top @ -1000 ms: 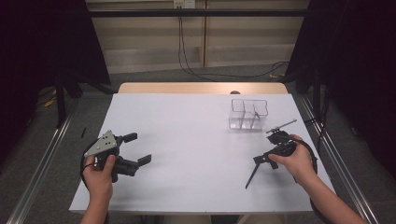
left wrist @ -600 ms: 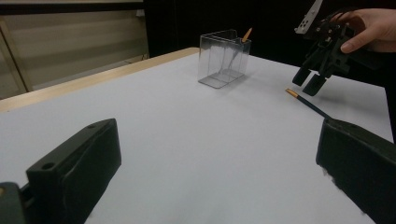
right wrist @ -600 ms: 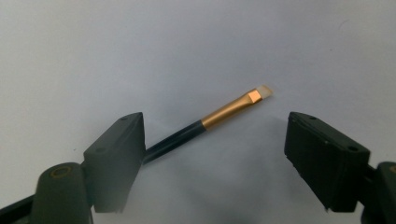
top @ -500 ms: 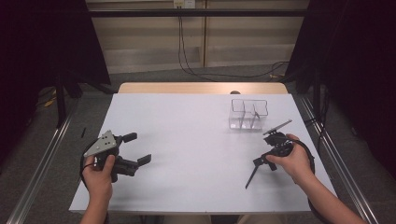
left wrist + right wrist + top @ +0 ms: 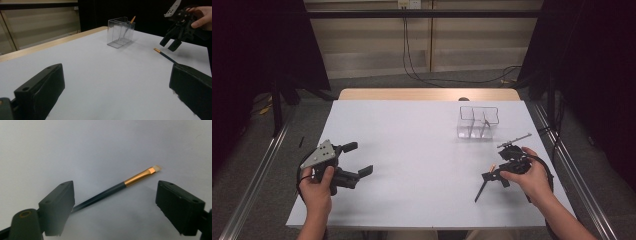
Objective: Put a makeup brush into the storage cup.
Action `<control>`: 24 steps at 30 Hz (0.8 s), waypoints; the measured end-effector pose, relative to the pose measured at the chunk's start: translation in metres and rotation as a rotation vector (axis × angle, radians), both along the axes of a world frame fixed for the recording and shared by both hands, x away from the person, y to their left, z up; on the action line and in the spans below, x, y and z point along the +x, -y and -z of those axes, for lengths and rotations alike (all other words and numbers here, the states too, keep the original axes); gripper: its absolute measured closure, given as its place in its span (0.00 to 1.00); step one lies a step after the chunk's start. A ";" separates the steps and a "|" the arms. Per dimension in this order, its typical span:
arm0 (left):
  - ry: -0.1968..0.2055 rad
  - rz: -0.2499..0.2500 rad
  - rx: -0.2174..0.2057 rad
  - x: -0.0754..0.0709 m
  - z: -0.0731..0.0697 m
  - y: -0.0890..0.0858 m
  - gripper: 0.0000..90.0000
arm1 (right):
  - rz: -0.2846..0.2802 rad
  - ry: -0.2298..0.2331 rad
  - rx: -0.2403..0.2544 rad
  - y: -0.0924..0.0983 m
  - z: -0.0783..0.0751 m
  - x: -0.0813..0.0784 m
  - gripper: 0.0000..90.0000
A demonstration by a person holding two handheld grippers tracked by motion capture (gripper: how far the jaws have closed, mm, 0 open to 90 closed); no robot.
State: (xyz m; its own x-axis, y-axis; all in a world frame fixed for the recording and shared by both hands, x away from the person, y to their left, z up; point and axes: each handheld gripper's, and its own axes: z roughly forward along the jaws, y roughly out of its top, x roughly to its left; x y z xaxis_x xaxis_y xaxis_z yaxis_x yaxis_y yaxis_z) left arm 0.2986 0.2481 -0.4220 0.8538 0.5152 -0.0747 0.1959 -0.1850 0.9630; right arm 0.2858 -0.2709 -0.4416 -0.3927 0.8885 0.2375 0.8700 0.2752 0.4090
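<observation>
Right gripper (image 5: 113, 202) hangs over the brush (image 5: 117, 187), jaws spread wide. They have just been opening, and the brush lies on the table between them, pads clear of it. Nothing gripped.

In the right gripper view I see the brush flat on the white table (image 5: 75, 145): dark handle running under the left jaw, gold ferrule and pale flat tip angled up toward the right jaw. In the high view the brush (image 5: 482, 189) sits near the table's right front, handle end pointing toward the front edge, ferrule end under the gripper (image 5: 504, 167) in my right hand (image 5: 532, 175).

Left gripper (image 5: 354, 160) is parked at the left front of the table, held in my left hand (image 5: 318, 187), jaws open and empty. Its own view shows both jaws wide apart with bare table between them.

Clear box (image 5: 478, 122) stands at right rear, well apart from the brush. It has dividers inside, and the left gripper view shows a thin stick with an orange tip (image 5: 132, 19) leaning in it. Can't tell which compartment.
</observation>
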 end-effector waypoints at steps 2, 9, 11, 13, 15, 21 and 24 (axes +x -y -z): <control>-0.001 -0.002 0.000 0.000 0.000 0.000 0.00 | -0.003 0.041 0.028 0.002 0.001 -0.005 0.14; 0.001 0.001 -0.002 0.000 -0.001 0.002 0.00 | -0.002 0.250 0.138 0.012 0.004 -0.024 0.08; 0.001 0.000 0.000 0.000 0.000 0.002 0.00 | 0.011 0.319 0.185 0.016 0.004 -0.028 0.09; 0.000 0.001 -0.001 0.000 0.000 0.002 0.00 | 0.016 0.386 0.185 0.019 0.003 -0.032 0.09; 0.003 0.002 -0.002 0.000 -0.001 0.002 0.00 | 0.022 0.463 0.197 0.022 0.003 -0.036 0.08; 0.006 -0.001 -0.002 -0.001 -0.001 0.001 0.00 | 0.001 0.645 0.216 0.023 0.002 -0.046 0.07; 0.008 -0.001 -0.005 -0.001 -0.001 0.001 0.00 | -0.021 0.704 0.227 0.022 0.001 -0.049 0.07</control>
State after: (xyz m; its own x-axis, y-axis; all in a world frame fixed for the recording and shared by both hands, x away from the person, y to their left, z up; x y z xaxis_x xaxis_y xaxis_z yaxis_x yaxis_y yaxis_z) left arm 0.2977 0.2472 -0.4212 0.8540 0.5154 -0.0706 0.1882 -0.1796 0.9656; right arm 0.2372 -0.2926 -0.4428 -0.5361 0.8382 0.0998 0.3762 0.1314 0.9172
